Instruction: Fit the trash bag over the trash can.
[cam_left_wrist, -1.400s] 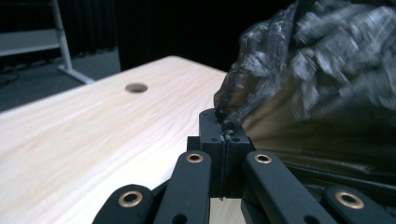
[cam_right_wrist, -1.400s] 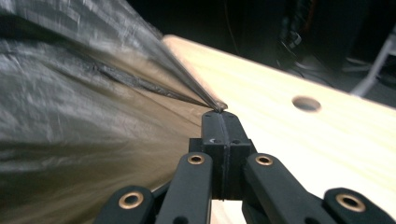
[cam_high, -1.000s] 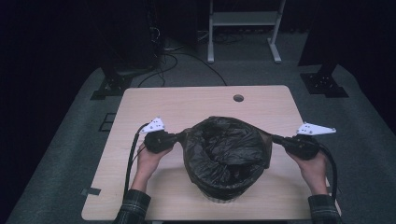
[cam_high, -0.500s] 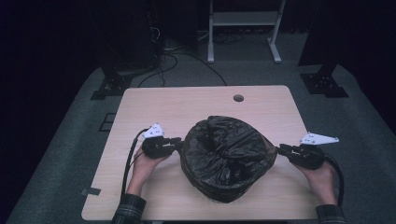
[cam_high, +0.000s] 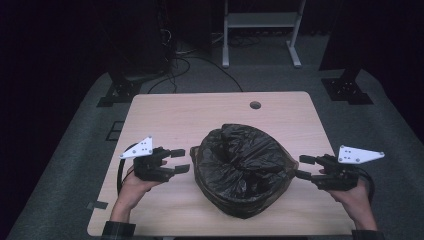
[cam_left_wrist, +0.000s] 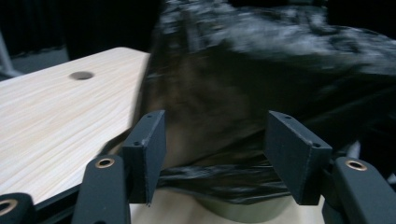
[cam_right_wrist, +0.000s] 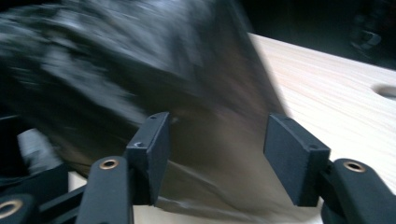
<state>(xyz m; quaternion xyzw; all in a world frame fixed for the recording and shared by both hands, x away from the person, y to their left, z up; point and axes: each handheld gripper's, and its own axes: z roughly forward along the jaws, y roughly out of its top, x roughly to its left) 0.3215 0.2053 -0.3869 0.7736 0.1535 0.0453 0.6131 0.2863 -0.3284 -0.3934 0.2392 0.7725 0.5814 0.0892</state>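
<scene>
**Black bag between two spread grippers**

At table centre, slightly toward 6 o'clock, a crumpled black bag (cam_high: 241, 170) sits over a round container on the wooden table (cam_high: 200, 112). The left gripper (cam_high: 181, 160) lies at the bag's 9 o'clock, jaws spread, just beside the plastic and holding nothing. The right gripper (cam_high: 304, 167) lies at 3 o'clock, jaws likewise spread and empty. A cable hole (cam_high: 255, 105) sits at 12 o'clock.

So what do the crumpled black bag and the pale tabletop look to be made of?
The crumpled black bag looks like thin plastic film: glossy, with creases that catch the light. The pale tabletop shows a matt wood grain, probably laminate or veneer; the pictures cannot settle which.
</scene>
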